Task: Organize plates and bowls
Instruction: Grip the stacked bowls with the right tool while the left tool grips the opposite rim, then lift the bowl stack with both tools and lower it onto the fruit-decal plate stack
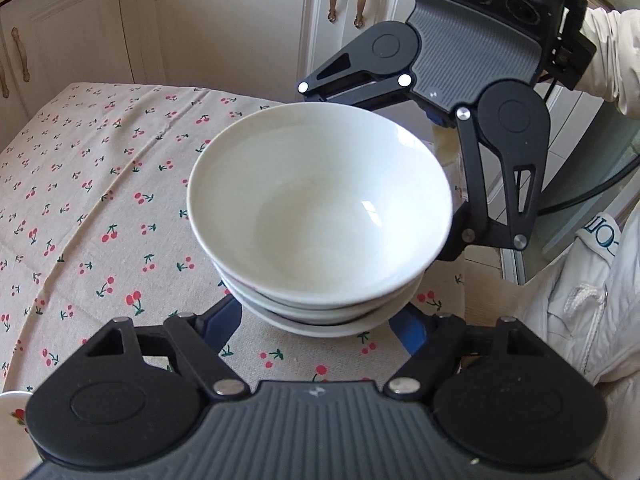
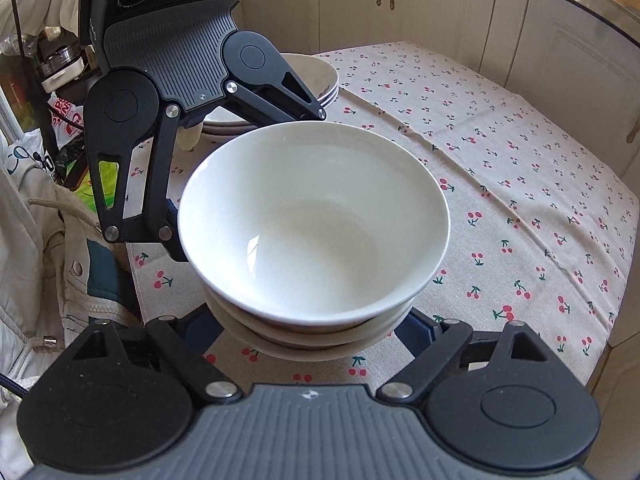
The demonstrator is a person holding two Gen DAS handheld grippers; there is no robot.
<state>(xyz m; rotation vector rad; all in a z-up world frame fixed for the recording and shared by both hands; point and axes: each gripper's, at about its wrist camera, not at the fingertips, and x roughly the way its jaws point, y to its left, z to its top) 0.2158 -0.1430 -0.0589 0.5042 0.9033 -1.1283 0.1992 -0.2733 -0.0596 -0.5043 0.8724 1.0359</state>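
A stack of three nested white bowls (image 1: 320, 216) fills the middle of the left wrist view and the right wrist view (image 2: 314, 232), over the cherry-print tablecloth (image 1: 100, 200). Both grippers face each other across the stack. My left gripper (image 1: 320, 320) has its blue fingers spread wide around the stack's lower bowls; the fingertips are hidden under the bowls. My right gripper (image 2: 312, 328) does the same from the opposite side. The stack seems held between them, slightly above the cloth. A pile of white plates (image 2: 316, 80) sits behind the left gripper.
The table (image 2: 520, 160) is covered by the cherry cloth, with cream cabinet doors (image 1: 240, 20) beyond it. A white-sleeved person (image 1: 580, 300) stands at the table's edge. Bags and clutter (image 2: 68, 120) lie beside the table. A white dish edge (image 1: 12, 404) shows at lower left.
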